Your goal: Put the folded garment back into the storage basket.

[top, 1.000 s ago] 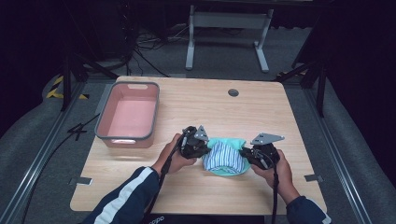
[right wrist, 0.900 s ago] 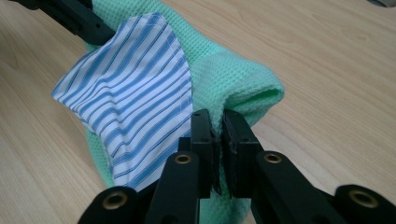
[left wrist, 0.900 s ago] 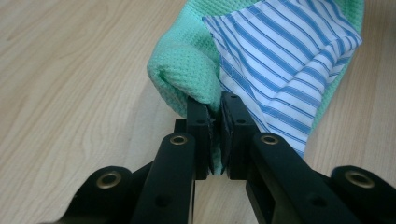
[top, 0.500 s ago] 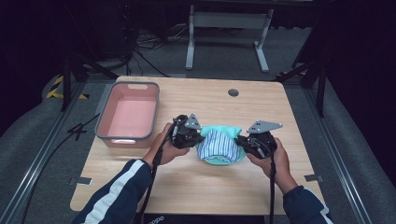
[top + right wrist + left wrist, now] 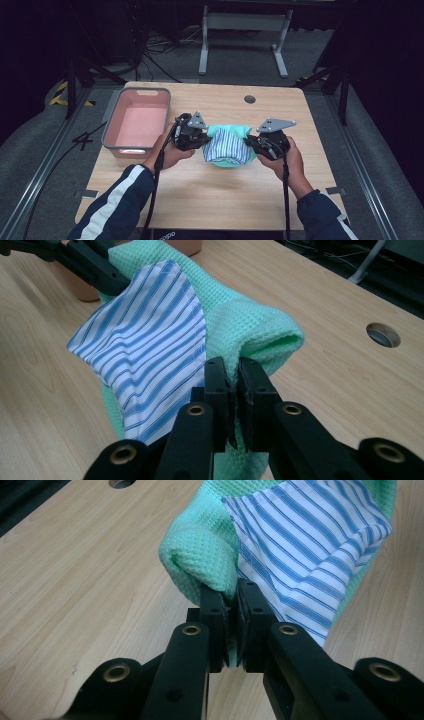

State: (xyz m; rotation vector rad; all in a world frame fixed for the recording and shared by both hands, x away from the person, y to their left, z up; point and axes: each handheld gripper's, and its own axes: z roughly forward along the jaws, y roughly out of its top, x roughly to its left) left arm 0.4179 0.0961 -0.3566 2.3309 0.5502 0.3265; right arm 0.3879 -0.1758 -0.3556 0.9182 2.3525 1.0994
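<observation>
A mint-green waffle-weave cloth [image 5: 227, 135] with a blue-and-white striped panel [image 5: 226, 146] hangs between the two grippers over the middle of the wooden table [image 5: 210, 195]. My left gripper [image 5: 199, 136] is shut on the cloth's left edge; in the left gripper view its jaws pinch a green fold [image 5: 205, 560] beside the striped panel [image 5: 310, 545]. My right gripper [image 5: 254, 143] is shut on the right edge, and the right gripper view shows the green fold [image 5: 260, 335] rising from its jaws, the stripes [image 5: 145, 360] to the left. The cloth sags in the middle.
A pink bin with a grey rim [image 5: 112, 131] stands at the table's left, close to my left hand. A round cable hole [image 5: 250, 99] sits near the far edge. A metal stand [image 5: 240, 30] is beyond the table.
Both grippers have lifted the cloth and carried it away from the person toward the table's middle, and they have moved a little apart, spreading it.
</observation>
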